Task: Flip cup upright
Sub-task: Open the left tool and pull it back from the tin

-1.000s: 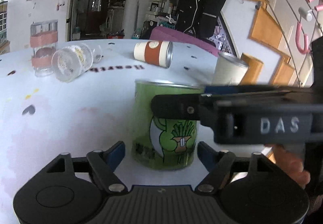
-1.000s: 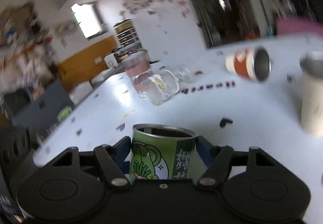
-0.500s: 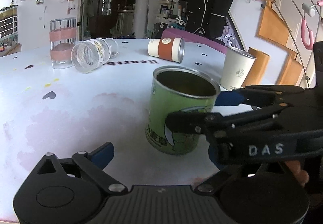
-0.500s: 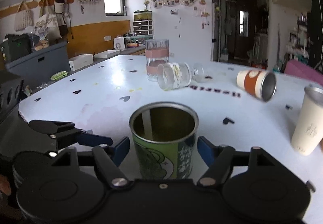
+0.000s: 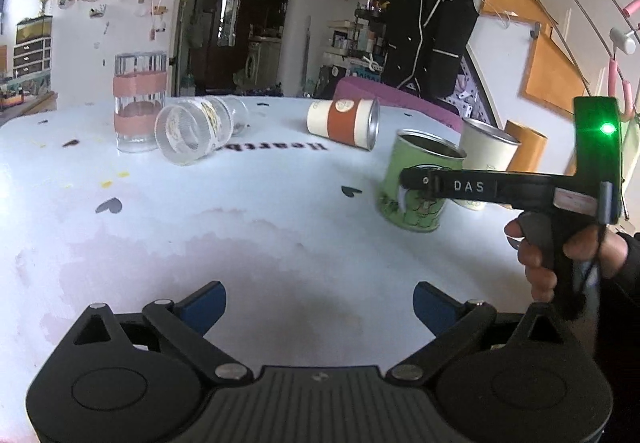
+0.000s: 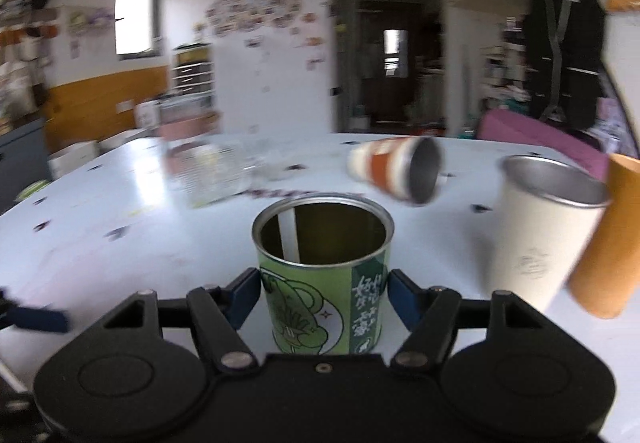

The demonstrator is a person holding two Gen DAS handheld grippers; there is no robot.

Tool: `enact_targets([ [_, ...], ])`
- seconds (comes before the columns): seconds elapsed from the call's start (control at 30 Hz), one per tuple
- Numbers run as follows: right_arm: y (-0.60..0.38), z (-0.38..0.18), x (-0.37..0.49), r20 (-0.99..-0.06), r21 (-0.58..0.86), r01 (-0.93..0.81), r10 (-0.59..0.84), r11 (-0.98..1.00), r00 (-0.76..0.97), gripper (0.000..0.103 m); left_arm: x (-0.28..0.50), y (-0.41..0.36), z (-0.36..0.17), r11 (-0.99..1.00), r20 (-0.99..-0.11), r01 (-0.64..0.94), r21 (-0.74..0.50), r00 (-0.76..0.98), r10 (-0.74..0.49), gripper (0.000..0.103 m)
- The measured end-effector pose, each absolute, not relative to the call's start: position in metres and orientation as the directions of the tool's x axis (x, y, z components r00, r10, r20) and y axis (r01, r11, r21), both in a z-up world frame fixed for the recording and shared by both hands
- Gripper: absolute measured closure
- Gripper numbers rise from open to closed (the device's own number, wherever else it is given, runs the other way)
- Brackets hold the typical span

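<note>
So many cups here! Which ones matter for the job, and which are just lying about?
In the job:
green metal tin cup, upright
right tongs, around it

Lying about:
orange-banded paper cup, on its side
clear glass jar, on its side
cream metal tumbler
pink-banded glass

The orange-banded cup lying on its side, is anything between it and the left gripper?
Nothing visible blocks it. From the left gripper, open and empty, bare white table runs to the orange-banded cup. The green can, between the right gripper's fingers, stands off to the right.
</note>
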State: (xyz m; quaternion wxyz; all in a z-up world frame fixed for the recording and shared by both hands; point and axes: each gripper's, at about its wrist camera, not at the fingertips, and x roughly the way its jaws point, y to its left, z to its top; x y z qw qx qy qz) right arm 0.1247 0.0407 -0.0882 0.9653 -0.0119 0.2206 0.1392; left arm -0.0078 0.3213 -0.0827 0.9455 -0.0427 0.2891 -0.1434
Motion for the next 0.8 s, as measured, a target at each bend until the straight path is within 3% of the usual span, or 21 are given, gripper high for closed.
enact_targets([
  [0.43, 0.014, -0.092, 0.157, -0.408, 0.064, -0.160, 0.173, 0.985, 0.897, 0.032, -0.007, 0.307, -0.064, 0.959, -0.471, 0.253, -0.125, 0.836, -0.282, 0.000],
  [0.53, 0.011, -0.083, 0.145, -0.391, 0.095, -0.154, 0.180, 0.983, 0.903, 0.017, -0.009, 0.304, -0.053, 0.960, -0.441, 0.251, -0.119, 0.853, -0.278, 0.000],
  [0.8, -0.006, -0.042, 0.080, -0.302, 0.080, -0.155, 0.172, 0.985, 0.938, 0.012, -0.022, 0.298, -0.027, 0.976, -0.360, 0.196, -0.096, 0.907, -0.218, 0.000],
])
